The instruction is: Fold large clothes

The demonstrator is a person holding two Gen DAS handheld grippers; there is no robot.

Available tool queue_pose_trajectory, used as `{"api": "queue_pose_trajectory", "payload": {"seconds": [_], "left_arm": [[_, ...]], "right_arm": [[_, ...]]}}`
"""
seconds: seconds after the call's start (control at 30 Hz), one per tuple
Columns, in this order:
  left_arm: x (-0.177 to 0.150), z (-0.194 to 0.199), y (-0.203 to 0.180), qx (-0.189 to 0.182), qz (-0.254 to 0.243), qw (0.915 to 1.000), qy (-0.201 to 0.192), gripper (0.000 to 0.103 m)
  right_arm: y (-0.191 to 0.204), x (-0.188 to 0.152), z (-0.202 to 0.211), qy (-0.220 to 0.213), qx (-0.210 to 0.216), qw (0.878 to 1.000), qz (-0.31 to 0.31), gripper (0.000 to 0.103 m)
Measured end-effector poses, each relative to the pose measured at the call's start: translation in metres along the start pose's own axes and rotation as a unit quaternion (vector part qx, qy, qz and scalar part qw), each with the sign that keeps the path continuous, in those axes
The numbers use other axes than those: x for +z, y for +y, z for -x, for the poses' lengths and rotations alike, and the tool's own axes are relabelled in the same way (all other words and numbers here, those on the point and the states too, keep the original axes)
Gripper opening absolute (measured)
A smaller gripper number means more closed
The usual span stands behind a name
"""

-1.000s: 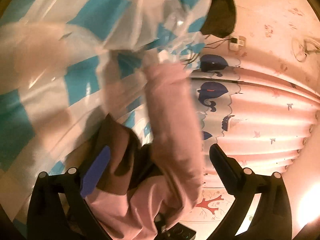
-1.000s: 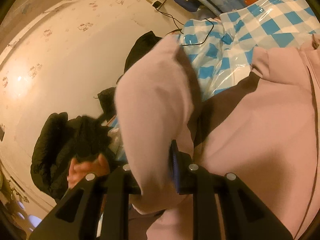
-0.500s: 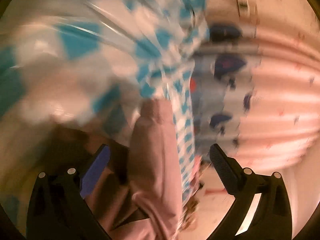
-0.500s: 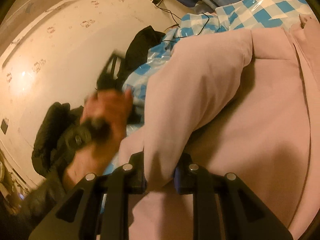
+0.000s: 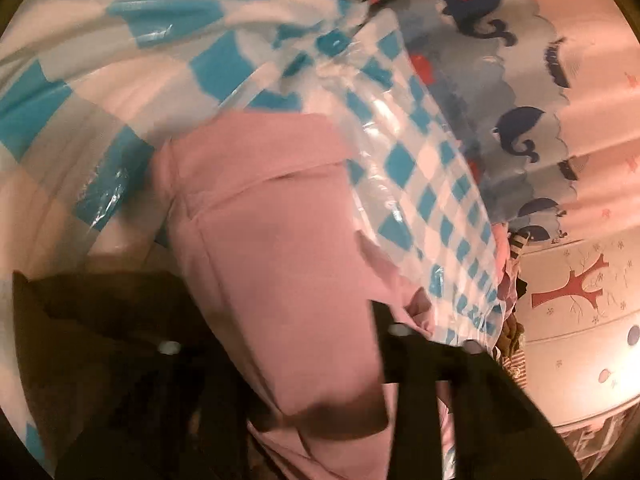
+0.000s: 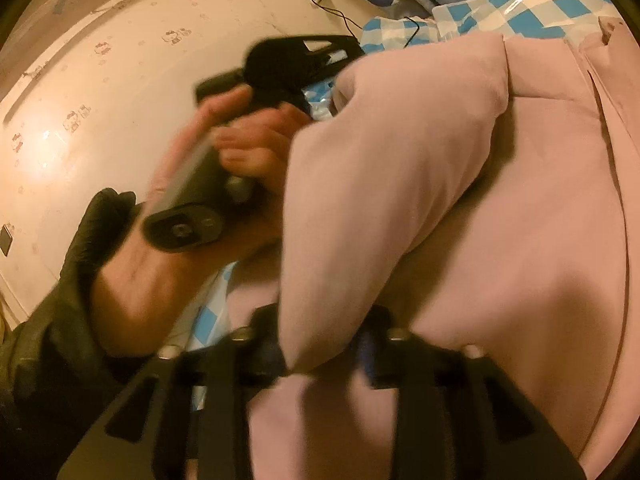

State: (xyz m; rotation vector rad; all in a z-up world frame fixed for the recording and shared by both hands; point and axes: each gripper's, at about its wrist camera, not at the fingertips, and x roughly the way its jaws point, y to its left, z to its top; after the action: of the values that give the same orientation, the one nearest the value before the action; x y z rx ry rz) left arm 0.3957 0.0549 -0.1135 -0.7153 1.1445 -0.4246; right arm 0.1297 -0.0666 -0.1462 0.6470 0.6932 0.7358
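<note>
1. On the checked sheet (image 5: 420, 160) lies the pink garment (image 5: 280, 260), which looks soft, light and floppy. The left gripper (image 5: 280, 344) has just been closing, and its fingers are clamped on a fold.
2. Over that sheet, the right gripper (image 6: 324, 340) has just been opening with the sleeve (image 6: 380, 180) between its fingers; whether the pads press on it is unclear. Seams probably give the surest hold.

Blue-checked plastic sheet (image 5: 400, 152) covers the surface; pink garment (image 6: 540, 220) lies on it.
</note>
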Motion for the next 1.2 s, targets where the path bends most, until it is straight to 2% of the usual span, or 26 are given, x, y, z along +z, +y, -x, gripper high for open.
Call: {"api": "queue_pose_trajectory", "payload": {"seconds": [0.07, 0.1, 0.17, 0.23, 0.27, 0.37, 0.47, 0.57, 0.63, 0.7, 0.83, 0.9, 1.03, 1.1, 1.2], "left_arm": [[-0.007, 0.026, -0.013, -0.007, -0.012, 0.9993, -0.034, 0.017], [-0.012, 0.043, -0.02, -0.014, -0.019, 0.9984, -0.051, 0.017], [-0.02, 0.092, -0.039, -0.03, -0.043, 0.9942, -0.094, 0.016], [-0.024, 0.146, -0.057, -0.043, -0.065, 0.9873, -0.138, 0.016], [-0.024, 0.169, -0.064, -0.049, -0.071, 0.984, -0.156, 0.016], [-0.029, 0.265, -0.098, -0.064, -0.096, 0.9667, -0.229, 0.016], [-0.041, 0.336, -0.125, -0.071, -0.119, 0.9511, -0.276, 0.016], [-0.059, 0.373, -0.142, -0.079, -0.139, 0.9434, -0.291, 0.016], [-0.071, 0.376, -0.149, -0.081, -0.152, 0.9426, -0.286, 0.016], [-0.083, 0.362, -0.158, -0.078, -0.167, 0.9452, -0.269, 0.016], [-0.117, 0.29, -0.184, -0.064, -0.209, 0.9523, -0.213, 0.016], [-0.135, 0.251, -0.197, -0.064, -0.226, 0.9541, -0.186, 0.016], [-0.172, 0.172, -0.22, -0.057, -0.256, 0.9559, -0.132, 0.016], [-0.192, 0.131, -0.227, -0.053, -0.268, 0.9565, -0.103, 0.016], [-0.22, 0.073, -0.231, -0.024, -0.29, 0.9539, -0.074, 0.016]], "right_arm": [[0.008, -0.002, 0.004, 0.0, 0.001, 1.0, 0.016, 0.051], [0.014, -0.004, 0.009, -0.003, -0.003, 1.0, 0.027, 0.061], [0.028, -0.009, 0.026, -0.009, -0.012, 0.999, 0.045, 0.065], [0.04, -0.016, 0.048, -0.01, -0.027, 0.998, 0.06, 0.075], [0.048, -0.022, 0.064, -0.008, -0.044, 0.996, 0.073, 0.076], [0.051, -0.026, 0.095, 0.01, -0.079, 0.994, 0.081, 0.078], [0.041, -0.022, 0.127, 0.02, -0.119, 0.991, 0.049, 0.079], [0.039, -0.021, 0.164, 0.02, -0.145, 0.988, 0.044, 0.079], [0.036, -0.023, 0.193, 0.013, -0.163, 0.986, 0.044, 0.082], [0.023, -0.027, 0.218, -0.003, -0.17, 0.985, 0.021, 0.084], [-0.008, -0.026, 0.264, -0.063, -0.147, 0.984, -0.082, 0.084], [-0.024, -0.019, 0.292, -0.116, -0.135, 0.975, -0.136, 0.084], [-0.04, -0.01, 0.346, -0.198, -0.123, 0.955, -0.184, 0.084], [-0.051, -0.01, 0.377, -0.243, -0.111, 0.94, -0.211, 0.086], [-0.069, -0.012, 0.412, -0.293, -0.098, 0.917, -0.251, 0.087]]}}
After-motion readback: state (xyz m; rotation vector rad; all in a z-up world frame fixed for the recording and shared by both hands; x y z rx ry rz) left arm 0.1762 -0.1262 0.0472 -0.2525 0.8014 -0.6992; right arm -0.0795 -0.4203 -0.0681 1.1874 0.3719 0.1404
